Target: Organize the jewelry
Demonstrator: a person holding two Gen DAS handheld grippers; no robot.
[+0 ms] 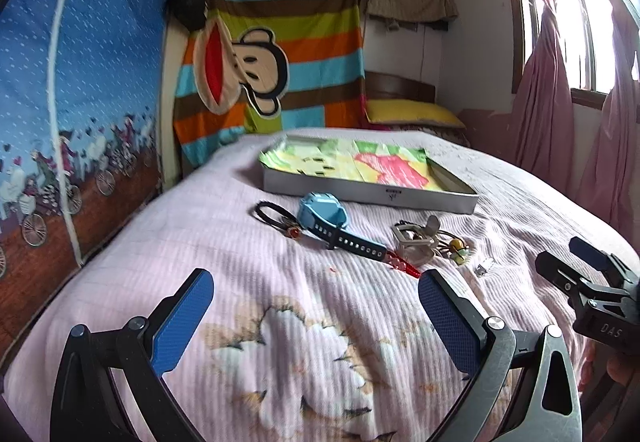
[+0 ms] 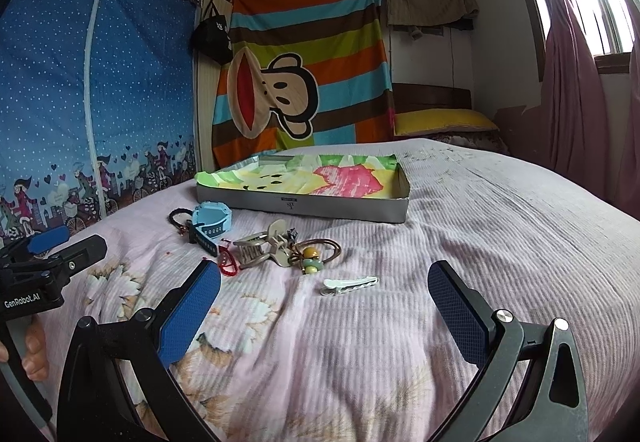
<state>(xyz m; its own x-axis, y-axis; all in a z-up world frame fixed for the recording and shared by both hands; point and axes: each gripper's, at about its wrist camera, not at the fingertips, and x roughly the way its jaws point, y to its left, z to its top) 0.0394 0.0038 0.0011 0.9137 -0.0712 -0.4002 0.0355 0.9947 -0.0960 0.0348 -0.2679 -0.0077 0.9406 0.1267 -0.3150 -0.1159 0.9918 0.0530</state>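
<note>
Jewelry lies on a pink bedspread in front of a shallow grey box [image 1: 368,198] [image 2: 304,208] lined with bright paper. A blue watch [image 1: 324,212] [image 2: 212,220], a black hair tie [image 1: 272,212] [image 2: 178,216], a red woven piece [image 1: 404,264] [image 2: 228,262], a beige claw clip [image 1: 416,238] [image 2: 260,244], a beaded hair tie [image 1: 456,244] [image 2: 312,256] and a white hair clip [image 1: 484,266] [image 2: 350,284] lie there. My left gripper [image 1: 316,318] is open and empty, short of the watch. My right gripper [image 2: 324,316] is open and empty, just short of the white clip.
The bed [image 2: 500,226] fills the foreground. A blue fabric wardrobe [image 1: 72,82] stands on the left. A striped monkey blanket [image 2: 304,66] hangs behind. A yellow pillow [image 1: 412,112] lies at the head. Pink curtains [image 2: 576,90] hang on the right.
</note>
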